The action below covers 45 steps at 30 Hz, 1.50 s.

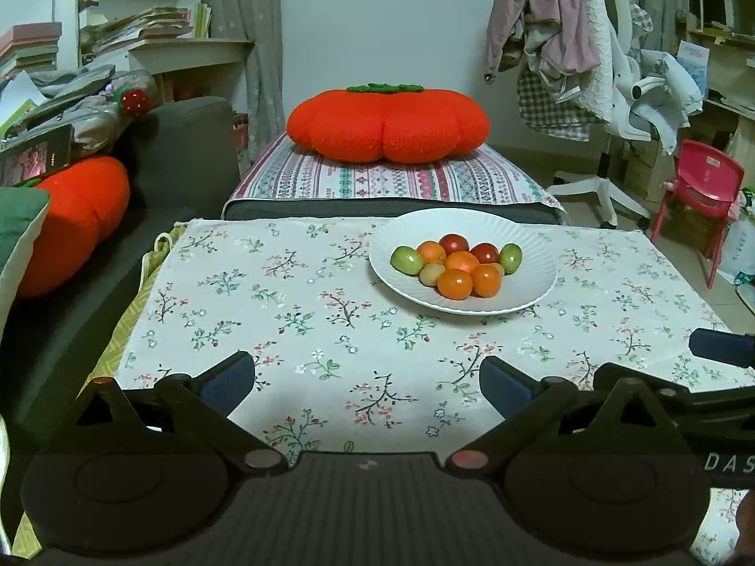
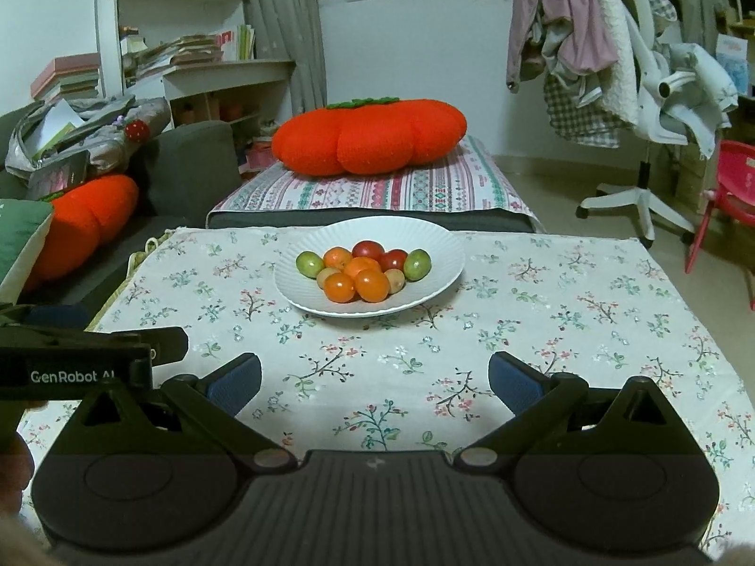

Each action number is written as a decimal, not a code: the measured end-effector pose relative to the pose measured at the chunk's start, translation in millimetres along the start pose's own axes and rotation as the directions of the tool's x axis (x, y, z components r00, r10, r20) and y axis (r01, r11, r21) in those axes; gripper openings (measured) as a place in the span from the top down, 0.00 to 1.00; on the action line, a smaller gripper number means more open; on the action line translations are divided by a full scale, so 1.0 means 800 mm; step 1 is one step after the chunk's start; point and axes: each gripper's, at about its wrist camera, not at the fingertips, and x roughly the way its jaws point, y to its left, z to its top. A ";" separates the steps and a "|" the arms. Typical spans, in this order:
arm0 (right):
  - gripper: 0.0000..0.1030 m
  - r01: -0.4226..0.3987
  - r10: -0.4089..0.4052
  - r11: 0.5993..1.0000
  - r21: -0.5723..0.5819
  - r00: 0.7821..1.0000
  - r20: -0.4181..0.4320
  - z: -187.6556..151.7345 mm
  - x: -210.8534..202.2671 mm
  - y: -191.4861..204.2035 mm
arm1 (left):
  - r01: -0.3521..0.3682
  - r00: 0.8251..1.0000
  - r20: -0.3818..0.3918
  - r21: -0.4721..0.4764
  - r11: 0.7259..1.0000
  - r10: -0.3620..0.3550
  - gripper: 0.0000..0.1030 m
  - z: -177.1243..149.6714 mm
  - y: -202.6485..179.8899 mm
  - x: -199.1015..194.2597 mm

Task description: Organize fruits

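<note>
A white ribbed plate (image 1: 528, 254) (image 2: 439, 254) stands on the floral tablecloth (image 1: 292, 311) at the far middle of the table. It holds several small fruits (image 1: 460, 266) (image 2: 365, 273): orange, red and green ones piled together. My left gripper (image 1: 367, 379) is open and empty, low over the cloth, well short of the plate. My right gripper (image 2: 375, 379) is also open and empty, at the same distance from the plate. Each gripper's body shows at the edge of the other's view.
A bench with a striped cover (image 1: 387, 174) and a big orange pumpkin cushion (image 1: 387, 125) stands behind the table. A dark sofa (image 1: 179, 151) with another orange cushion (image 1: 71, 221) is at left. A clothes-draped chair (image 1: 608, 94) and a red stool (image 1: 703, 188) are at right.
</note>
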 end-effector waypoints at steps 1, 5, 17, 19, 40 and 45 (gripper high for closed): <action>0.00 0.003 -0.003 1.000 -0.003 1.000 -0.003 0.000 0.001 0.001 | -0.005 1.000 0.000 0.002 1.000 0.005 0.16 0.000 -0.001 0.001; 0.00 0.013 -0.013 1.000 -0.002 1.000 -0.004 0.000 0.002 0.000 | -0.015 1.000 0.001 0.020 1.000 0.015 0.16 -0.002 -0.005 0.003; 0.00 0.038 -0.038 0.999 0.004 0.999 -0.008 0.001 0.005 -0.004 | -0.014 1.000 0.002 -0.009 1.000 0.014 0.16 -0.002 -0.002 0.005; 0.00 0.039 -0.039 0.999 0.005 0.999 -0.008 0.001 0.004 -0.004 | -0.016 1.000 0.003 0.001 1.000 0.016 0.16 -0.003 -0.004 0.006; 0.00 0.044 -0.045 0.999 -0.008 0.999 -0.009 0.000 0.005 -0.003 | 0.011 1.000 -0.008 -0.006 1.000 -0.011 0.16 -0.005 -0.005 0.011; 0.00 0.048 -0.048 0.999 -0.009 0.999 -0.007 0.001 0.004 -0.003 | 0.008 1.000 -0.008 -0.006 1.000 -0.008 0.16 -0.005 -0.006 0.011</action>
